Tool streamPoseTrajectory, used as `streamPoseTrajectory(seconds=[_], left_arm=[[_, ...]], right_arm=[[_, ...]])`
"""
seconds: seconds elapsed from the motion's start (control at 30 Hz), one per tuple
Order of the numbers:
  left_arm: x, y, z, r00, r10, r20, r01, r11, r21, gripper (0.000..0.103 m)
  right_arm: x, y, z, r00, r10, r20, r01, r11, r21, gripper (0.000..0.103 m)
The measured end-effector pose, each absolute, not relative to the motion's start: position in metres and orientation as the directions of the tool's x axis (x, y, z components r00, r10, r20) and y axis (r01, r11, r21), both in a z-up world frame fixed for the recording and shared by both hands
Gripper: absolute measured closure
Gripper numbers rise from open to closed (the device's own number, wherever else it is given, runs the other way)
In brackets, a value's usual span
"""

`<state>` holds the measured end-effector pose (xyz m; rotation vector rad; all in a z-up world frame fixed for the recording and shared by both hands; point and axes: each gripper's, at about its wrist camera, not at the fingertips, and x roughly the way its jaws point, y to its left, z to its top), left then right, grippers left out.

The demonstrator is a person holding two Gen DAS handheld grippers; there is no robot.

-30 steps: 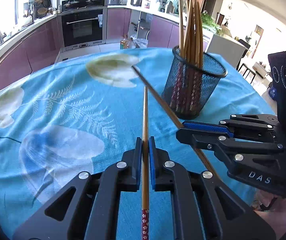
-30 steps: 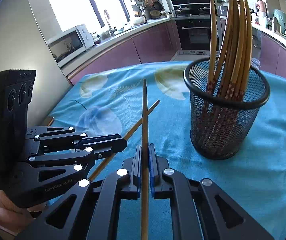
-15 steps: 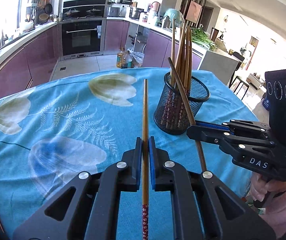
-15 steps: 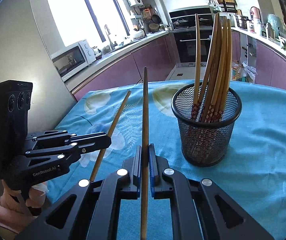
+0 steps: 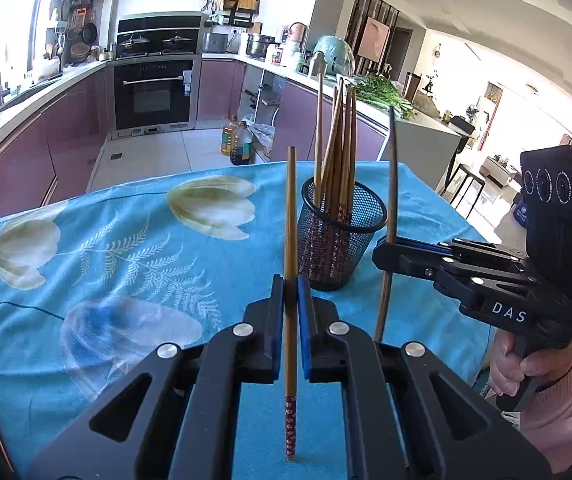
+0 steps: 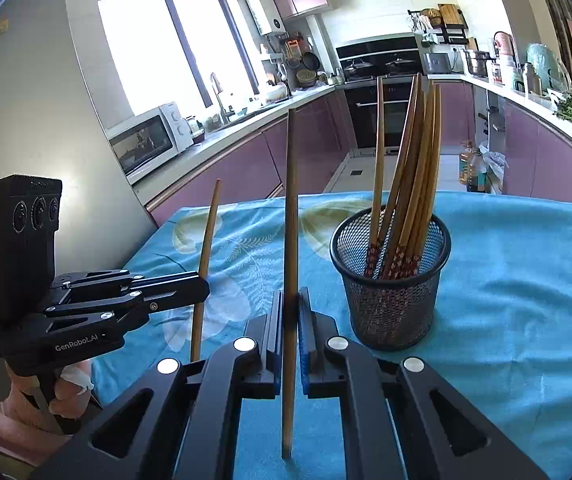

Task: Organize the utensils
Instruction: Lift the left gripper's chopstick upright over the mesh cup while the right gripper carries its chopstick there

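Observation:
A black mesh cup point(image 5: 342, 236) stands on the blue tablecloth and holds several wooden chopsticks upright; it also shows in the right wrist view point(image 6: 390, 280). My left gripper point(image 5: 291, 292) is shut on a chopstick point(image 5: 290, 216), held nearly upright, left of and nearer than the cup. My right gripper point(image 6: 291, 308) is shut on another chopstick point(image 6: 291, 208), also nearly upright. The right gripper shows in the left wrist view point(image 5: 382, 248), just right of the cup. The left gripper shows in the right wrist view point(image 6: 202, 286), left of the cup.
The table has a blue floral cloth point(image 5: 126, 248); its far edge point(image 5: 206, 168) and right edge point(image 5: 458, 212) drop to the kitchen floor. Purple cabinets, an oven point(image 5: 154, 92) and a microwave point(image 6: 146, 140) stand beyond.
Both grippers have lifted and tilted their chopsticks from lying low and crossed over the cloth to nearly upright. Both have drawn back, so the cup looks farther.

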<state>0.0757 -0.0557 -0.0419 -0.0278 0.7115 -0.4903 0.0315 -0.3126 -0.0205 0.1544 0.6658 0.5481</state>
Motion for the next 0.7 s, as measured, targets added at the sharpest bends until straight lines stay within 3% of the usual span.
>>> streamPoseTrajectory(seconds=[0.7], left_arm=[[0.068, -0.055, -0.027, 0.661, -0.481, -0.576, 0.451, 0.868, -0.208, 0.095]], right_arm=[[0.028, -0.321, 0.002, 0.697, 0.522, -0.491, -0.447, 0.852, 0.272, 0.097]])
